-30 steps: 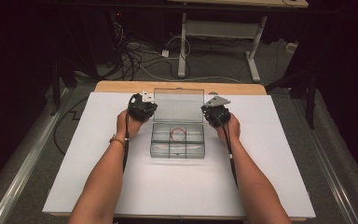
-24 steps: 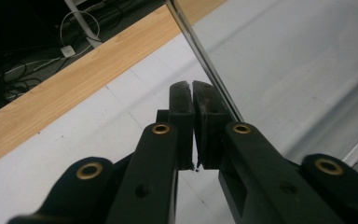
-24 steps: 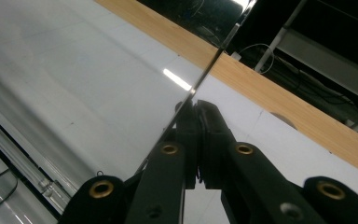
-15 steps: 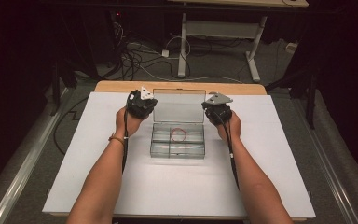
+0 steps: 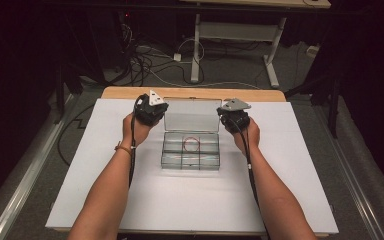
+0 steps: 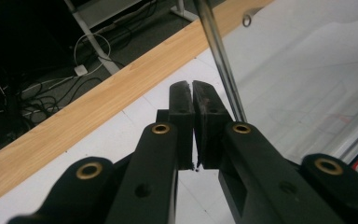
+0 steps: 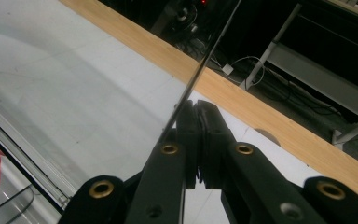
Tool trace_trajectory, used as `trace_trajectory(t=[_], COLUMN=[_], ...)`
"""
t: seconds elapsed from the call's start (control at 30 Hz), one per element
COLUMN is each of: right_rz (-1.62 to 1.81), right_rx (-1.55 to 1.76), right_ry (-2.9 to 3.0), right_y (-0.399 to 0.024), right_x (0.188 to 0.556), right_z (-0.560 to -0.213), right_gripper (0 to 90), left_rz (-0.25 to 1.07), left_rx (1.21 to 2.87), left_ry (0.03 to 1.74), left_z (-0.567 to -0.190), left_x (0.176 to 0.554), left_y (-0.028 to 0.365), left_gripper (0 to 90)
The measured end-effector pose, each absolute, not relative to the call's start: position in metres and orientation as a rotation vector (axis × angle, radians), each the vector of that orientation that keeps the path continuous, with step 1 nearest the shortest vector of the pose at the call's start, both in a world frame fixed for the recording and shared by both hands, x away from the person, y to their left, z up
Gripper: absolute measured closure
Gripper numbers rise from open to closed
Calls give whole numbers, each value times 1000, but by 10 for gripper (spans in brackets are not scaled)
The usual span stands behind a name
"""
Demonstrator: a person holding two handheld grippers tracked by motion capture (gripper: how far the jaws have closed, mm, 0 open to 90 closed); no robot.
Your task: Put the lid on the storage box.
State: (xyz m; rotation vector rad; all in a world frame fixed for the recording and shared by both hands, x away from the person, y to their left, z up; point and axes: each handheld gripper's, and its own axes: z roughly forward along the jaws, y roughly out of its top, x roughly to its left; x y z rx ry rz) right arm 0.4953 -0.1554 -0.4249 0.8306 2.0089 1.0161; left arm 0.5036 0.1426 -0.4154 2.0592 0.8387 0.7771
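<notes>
Nearest the person, bare white sheet covers the table (image 5: 130,210), both forearms reaching forward across it. Mid-table sits a clear plastic compartment box (image 5: 190,156), its dividers visible, a red loop (image 5: 191,145), perhaps a rubber band, lying in an upper middle cell. The hinged lid (image 5: 192,115) stands open behind the tray, raised toward the far edge.

Left gripper (image 5: 150,111) sits just beside the lid's left edge; in the left gripper view its jaws are pressed together with nothing between them, the lid's edge (image 6: 219,60) running just past the right jaw. Right gripper (image 5: 234,119) is just beside the lid's right edge; in the right gripper view its jaws are likewise closed and empty, the lid's edge (image 7: 193,77) crossing close along the left jaw. Whether either touches the lid cannot be told.

Judgement: box looks light, rigid, thin-walled, smooth and likely slippery; it may skid on the sheet when pushed. Lid edges or tray side walls seem best holds, pinched gently, one gripper steadying.

Beyond: wooden table edge (image 5: 190,93), then cables (image 5: 150,60) on the floor.
</notes>
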Motion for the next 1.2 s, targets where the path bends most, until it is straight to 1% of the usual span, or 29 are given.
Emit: trace_trajectory(t=[0.77,1.2], right_rz=[1040,1045], right_rx=[851,935], right_ry=[1989,1916], right_y=[-158,-152], right_x=[479,463], right_z=[-410,-408], right_gripper=[892,893], left_rz=[817,861], left_rx=[2058,2019], left_ry=[817,827], left_z=[-401,-406], left_x=[488,470], left_y=[140,139], left_gripper=[848,848])
